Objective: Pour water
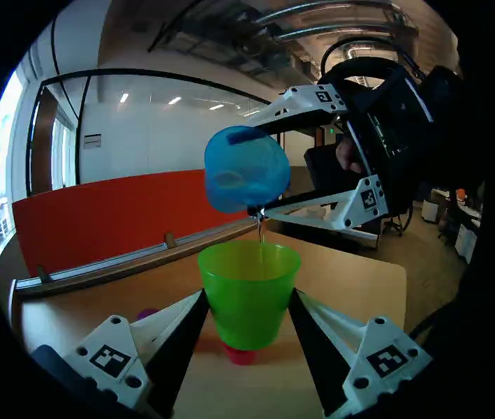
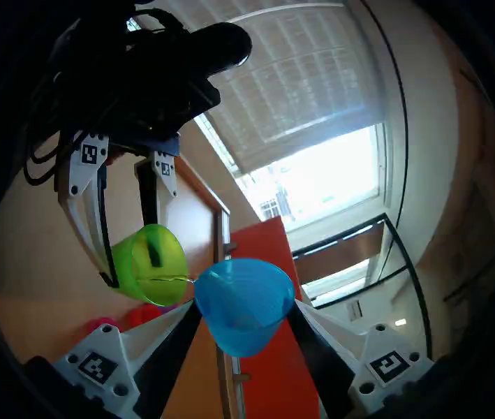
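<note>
Water (image 1: 260, 234) trickled from the tipped blue cup (image 1: 246, 167), which the right gripper (image 2: 244, 311) clamped between its fingers, into the green cup (image 1: 249, 293) clamped by the left gripper (image 1: 249, 311) over the table (image 1: 359, 279).

I see the translucent green cup (image 1: 249, 297) standing upright, mouth open to the top. The translucent blue cup (image 1: 247, 167) hangs just above it, tipped steeply, and from its low lip a thin stream of water (image 1: 260, 237) falls into the green cup.
</note>
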